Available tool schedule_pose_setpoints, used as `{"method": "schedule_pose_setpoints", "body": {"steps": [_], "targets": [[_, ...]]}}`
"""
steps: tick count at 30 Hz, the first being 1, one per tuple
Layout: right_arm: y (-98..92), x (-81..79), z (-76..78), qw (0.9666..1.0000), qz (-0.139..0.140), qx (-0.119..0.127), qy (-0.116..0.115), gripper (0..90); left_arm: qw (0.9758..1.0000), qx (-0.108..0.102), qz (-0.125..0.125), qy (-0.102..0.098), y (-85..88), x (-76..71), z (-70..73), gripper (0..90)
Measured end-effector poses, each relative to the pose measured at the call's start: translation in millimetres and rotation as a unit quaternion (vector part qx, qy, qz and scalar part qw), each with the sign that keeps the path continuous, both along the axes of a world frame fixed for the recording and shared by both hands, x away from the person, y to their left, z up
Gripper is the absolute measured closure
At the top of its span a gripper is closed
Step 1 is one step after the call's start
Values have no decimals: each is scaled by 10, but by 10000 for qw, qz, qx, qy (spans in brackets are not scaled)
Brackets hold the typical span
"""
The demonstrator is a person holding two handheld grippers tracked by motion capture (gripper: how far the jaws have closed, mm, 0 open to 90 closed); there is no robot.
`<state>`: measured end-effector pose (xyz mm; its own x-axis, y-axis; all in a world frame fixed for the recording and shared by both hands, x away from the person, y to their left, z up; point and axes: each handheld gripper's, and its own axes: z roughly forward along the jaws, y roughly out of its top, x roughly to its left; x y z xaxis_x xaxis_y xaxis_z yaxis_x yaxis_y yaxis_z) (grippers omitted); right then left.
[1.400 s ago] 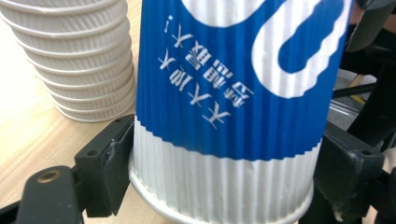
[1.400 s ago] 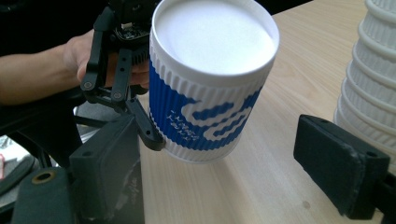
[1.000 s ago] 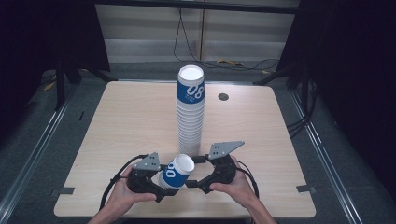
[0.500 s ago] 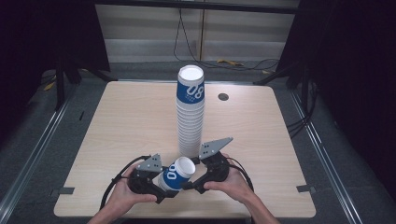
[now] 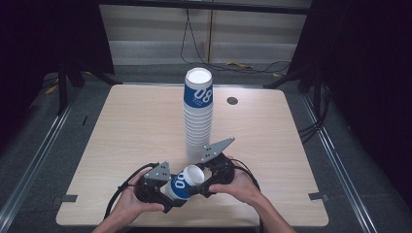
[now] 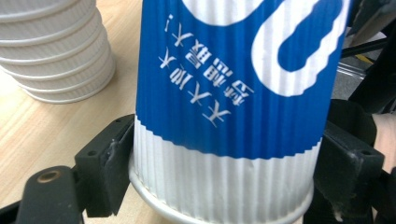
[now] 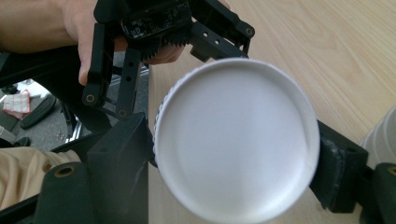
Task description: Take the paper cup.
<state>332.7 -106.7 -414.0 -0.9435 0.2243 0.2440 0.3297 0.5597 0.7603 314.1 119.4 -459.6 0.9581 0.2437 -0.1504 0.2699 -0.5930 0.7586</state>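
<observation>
A blue-and-white ribbed paper cup (image 5: 184,182) lies tilted between my two grippers near the table's front edge. My left gripper (image 5: 171,193) is shut on its lower part; in the left gripper view both pads press the cup (image 6: 233,93) just above its base. My right gripper (image 5: 203,180) faces the cup's open mouth (image 7: 233,140). Its jaws have just been closing, with the rim between them, and its pads now touch the rim on both sides. A tall stack of the same cups (image 5: 198,121) stands upright just behind the grippers.
The light wooden table (image 5: 121,131) has a round cable hole (image 5: 232,101) at the back right. The stack's base (image 6: 51,46) stands close to the left jaw. Cables trail from both grippers toward the front edge. Dark floor surrounds the table.
My right gripper has shifted left toward the cup's mouth and its jaws have closed in on the rim. The left gripper and the cup have stayed in place.
</observation>
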Motion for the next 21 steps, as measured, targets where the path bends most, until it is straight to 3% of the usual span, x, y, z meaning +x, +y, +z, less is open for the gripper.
{"method": "schedule_pose_setpoints", "body": {"steps": [5,11,16,21], "targets": [[17,16,-1,10000,37,27,41,236,10000,41,-67,-27,-27,-19,-16,165],[12,0,7,9999,86,-119,41,257,9999,63,-108,-59,-29,-32,-14,160],[-8,4,-11,9998,94,-108,112,261,9999,-11,-104,9,-38,-34,-43,151],[-30,-5,14,9999,31,-62,95,266,9996,-251,-82,73,-37,-13,-45,134]]}}
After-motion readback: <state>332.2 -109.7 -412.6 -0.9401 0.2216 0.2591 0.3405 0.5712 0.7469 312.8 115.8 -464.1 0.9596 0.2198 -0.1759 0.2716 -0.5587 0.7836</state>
